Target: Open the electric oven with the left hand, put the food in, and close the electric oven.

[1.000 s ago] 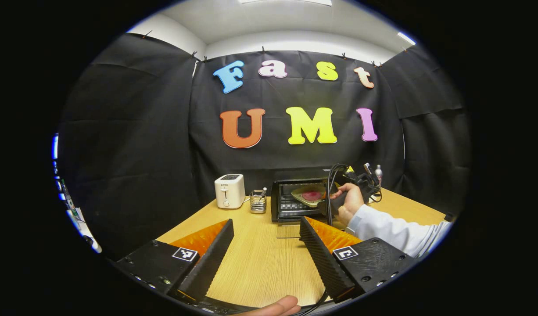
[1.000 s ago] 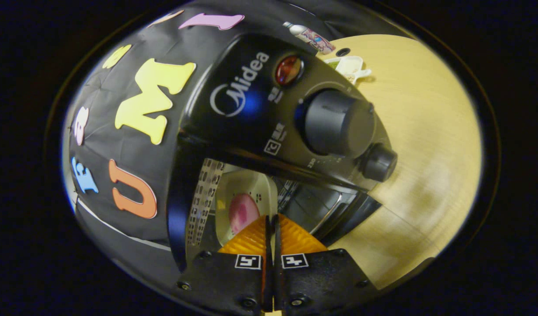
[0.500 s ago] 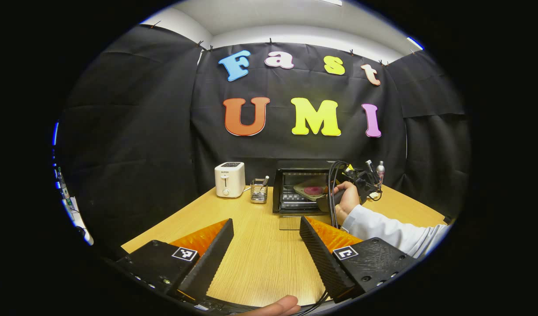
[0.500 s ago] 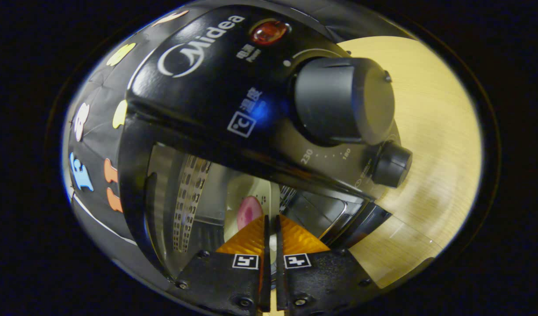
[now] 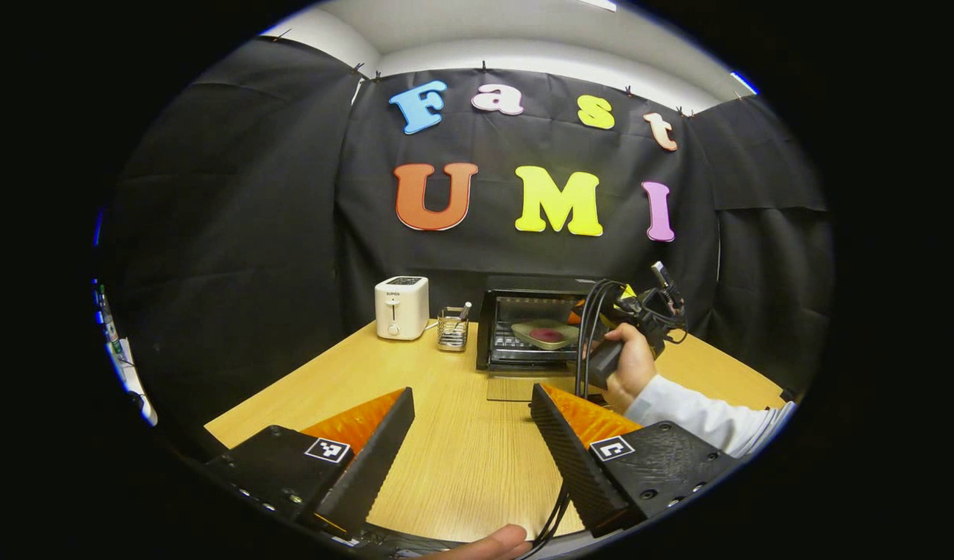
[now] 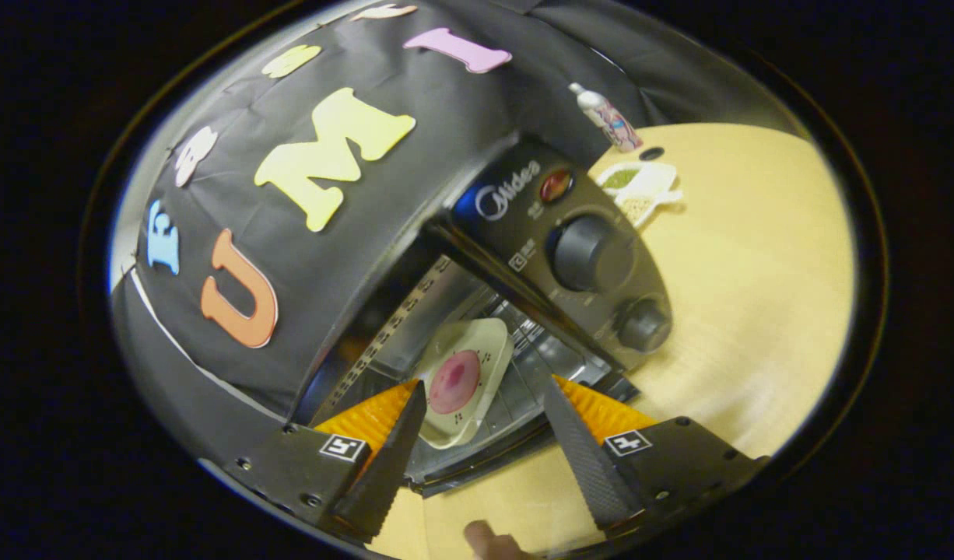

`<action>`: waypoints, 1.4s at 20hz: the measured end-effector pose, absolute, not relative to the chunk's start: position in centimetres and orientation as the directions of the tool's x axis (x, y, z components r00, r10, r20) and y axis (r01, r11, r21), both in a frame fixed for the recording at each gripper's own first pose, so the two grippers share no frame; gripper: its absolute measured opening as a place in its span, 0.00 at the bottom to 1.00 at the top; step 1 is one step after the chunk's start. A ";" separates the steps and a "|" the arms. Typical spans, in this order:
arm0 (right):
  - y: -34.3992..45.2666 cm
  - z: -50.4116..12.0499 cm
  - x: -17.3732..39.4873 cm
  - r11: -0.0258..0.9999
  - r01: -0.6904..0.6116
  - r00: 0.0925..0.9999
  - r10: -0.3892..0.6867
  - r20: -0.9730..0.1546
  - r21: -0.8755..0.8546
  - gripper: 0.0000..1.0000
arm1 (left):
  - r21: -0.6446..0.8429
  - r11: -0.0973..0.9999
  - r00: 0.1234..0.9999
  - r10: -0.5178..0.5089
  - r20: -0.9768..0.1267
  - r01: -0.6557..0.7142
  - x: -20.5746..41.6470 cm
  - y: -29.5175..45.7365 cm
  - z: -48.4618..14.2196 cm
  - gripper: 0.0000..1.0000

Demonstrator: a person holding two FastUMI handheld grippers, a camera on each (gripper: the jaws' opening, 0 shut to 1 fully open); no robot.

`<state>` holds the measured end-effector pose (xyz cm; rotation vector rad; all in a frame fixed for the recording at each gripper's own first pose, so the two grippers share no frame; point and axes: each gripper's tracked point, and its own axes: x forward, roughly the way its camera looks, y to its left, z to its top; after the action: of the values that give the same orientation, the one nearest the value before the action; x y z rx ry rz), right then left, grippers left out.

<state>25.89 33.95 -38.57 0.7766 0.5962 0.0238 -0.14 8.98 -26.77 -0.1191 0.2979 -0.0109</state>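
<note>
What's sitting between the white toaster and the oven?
In the left gripper view, a small wire basket holding a utensil stands on the table between the toaster and the open oven.

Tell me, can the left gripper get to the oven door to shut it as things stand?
Probably yes. The left gripper is open over bare table, and the door lies folded down straight ahead. The right gripper hangs beside the oven, slightly off that path.
</note>
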 end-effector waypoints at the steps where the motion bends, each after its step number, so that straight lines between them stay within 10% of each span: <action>1: 33.5 -37.8 25.0 0.742 0.167 0.841 0.237 -0.486 0.649 0.97 | -0.125 0.992 0.953 -0.042 -0.299 0.004 0.0 8.5 -27.1 0.96; 15: 17.9 -23.8 14.8 0.910 -0.157 0.938 0.259 -0.231 0.384 0.99 | -0.219 0.963 0.792 -0.255 -0.554 0.156 6.2 -3.6 -38.2 0.95; 28: 10.1 -16.9 10.5 0.982 -0.125 0.991 0.131 -0.031 0.144 0.95 | -0.220 0.959 0.707 -0.281 -0.649 0.178 10.3 -8.5 -42.0 0.95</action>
<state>10.53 10.08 -16.87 0.1428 0.0407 0.1292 10.35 -8.50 -41.99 -0.1453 0.7430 -0.2560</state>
